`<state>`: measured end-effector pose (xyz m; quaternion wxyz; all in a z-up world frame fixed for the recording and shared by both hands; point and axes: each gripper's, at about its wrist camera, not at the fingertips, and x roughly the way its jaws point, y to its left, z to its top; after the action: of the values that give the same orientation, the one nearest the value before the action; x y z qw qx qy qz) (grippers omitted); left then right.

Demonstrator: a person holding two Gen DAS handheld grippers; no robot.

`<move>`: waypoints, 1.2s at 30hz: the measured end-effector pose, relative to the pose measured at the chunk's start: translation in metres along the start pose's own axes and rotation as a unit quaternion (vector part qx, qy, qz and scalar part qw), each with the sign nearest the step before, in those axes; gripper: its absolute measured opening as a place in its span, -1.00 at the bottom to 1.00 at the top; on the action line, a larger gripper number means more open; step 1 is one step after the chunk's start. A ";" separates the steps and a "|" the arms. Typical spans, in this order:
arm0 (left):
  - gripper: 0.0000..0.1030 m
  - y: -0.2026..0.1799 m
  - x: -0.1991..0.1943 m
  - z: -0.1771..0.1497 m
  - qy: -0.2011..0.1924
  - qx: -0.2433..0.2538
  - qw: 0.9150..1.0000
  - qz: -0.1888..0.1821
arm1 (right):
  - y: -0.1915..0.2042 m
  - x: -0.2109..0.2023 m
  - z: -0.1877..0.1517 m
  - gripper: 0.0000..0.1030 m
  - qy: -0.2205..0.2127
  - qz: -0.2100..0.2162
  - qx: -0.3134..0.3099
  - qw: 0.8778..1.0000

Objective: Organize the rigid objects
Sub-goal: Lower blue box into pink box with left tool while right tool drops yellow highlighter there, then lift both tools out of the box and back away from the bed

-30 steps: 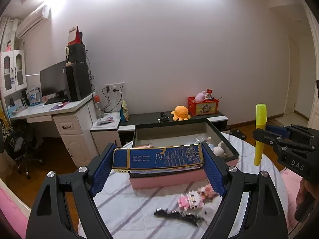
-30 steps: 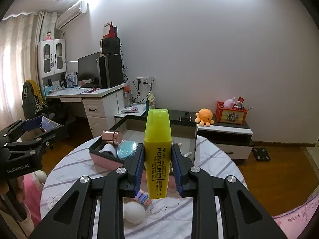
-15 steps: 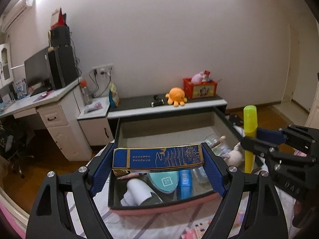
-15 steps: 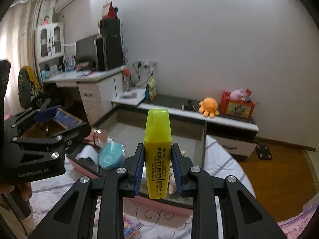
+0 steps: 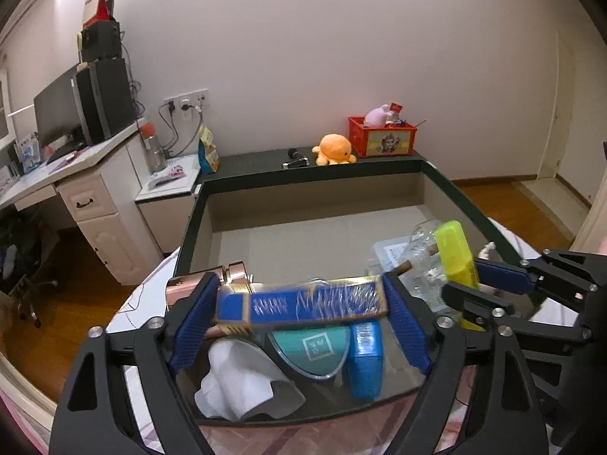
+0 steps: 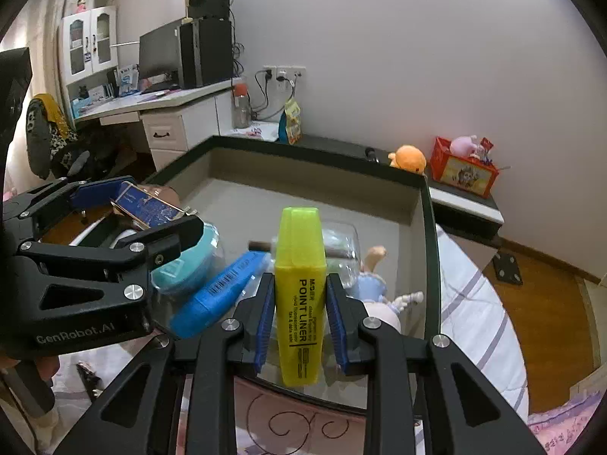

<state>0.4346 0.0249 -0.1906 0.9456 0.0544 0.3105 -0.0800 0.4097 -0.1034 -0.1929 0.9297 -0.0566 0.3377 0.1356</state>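
The left gripper (image 5: 299,326) hangs over the near end of the storage box (image 5: 466,204), which sits on a cloth-covered bench (image 6: 474,326). Its jaws are opening. The blue and gold case (image 5: 303,303) lies crosswise between the blue pads and appears motion-blurred; a gap shows at the left pad, so the pads are no longer pressing on it.

The right gripper (image 6: 299,314) is clenched on the yellow highlighter (image 6: 300,295). The marker stands upright between the pads, cap upward, above the near right part of the box.

Inside the box, below the case, lie a teal round container (image 5: 311,345), a blue tube (image 5: 365,356) and a white object (image 5: 235,379). A clear bottle (image 5: 421,250) and a small doll (image 6: 379,295) occupy the right side.
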 end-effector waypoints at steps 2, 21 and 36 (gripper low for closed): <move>0.83 -0.002 0.002 -0.002 0.006 0.007 1.000 0.002 | -0.003 0.000 -0.002 -0.46 0.000 -0.002 0.004 1.000; 1.00 0.010 -0.106 -0.003 -0.064 -0.012 0.998 0.025 | -0.001 -0.095 0.002 0.56 -0.089 0.013 0.035 0.995; 1.00 -0.007 -0.279 -0.064 -0.204 -0.040 0.975 0.078 | 0.030 -0.256 -0.057 1.00 -0.242 -0.044 0.035 0.969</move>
<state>0.1747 0.0603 -0.0763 0.9938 0.0232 0.1086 -0.0033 0.1777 -0.1403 -0.0726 0.9903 -0.0044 0.1042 0.0921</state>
